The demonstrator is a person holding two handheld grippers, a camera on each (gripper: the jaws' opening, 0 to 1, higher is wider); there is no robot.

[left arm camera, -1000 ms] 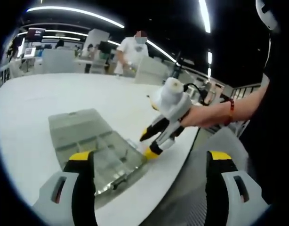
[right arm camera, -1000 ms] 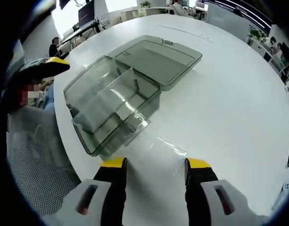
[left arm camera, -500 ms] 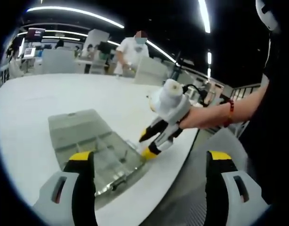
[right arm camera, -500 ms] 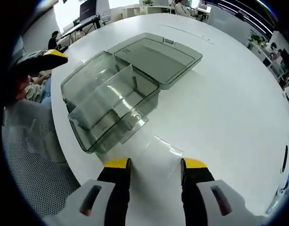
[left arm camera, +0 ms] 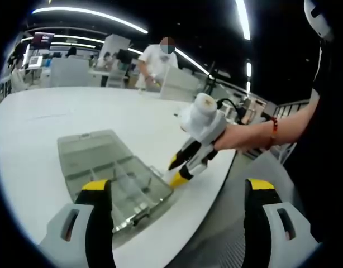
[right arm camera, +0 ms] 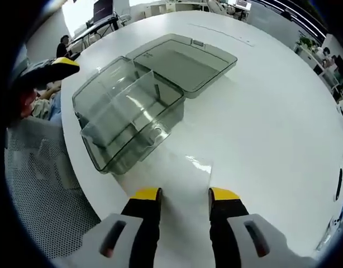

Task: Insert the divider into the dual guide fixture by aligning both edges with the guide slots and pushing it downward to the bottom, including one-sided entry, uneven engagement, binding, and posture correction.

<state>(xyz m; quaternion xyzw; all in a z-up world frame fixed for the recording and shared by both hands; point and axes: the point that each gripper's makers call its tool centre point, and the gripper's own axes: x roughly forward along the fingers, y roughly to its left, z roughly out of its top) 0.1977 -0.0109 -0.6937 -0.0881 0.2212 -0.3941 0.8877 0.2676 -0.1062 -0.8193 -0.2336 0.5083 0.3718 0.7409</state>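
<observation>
Smoky clear plastic makes up the open box (right arm camera: 129, 120), the guide fixture, at the white table's (right arm camera: 261, 123) near edge, its lid (right arm camera: 185, 58) folded flat beyond. Just right of it the clear divider (right arm camera: 198, 166) lies flat on the table, long axis running away from the right gripper (right arm camera: 184, 195), whose part-open jaws straddle it without gripping. Picking up looks to be the step; next, pinch and stand it upright. The left gripper (left arm camera: 177, 192) hangs wide open, empty.
</observation>
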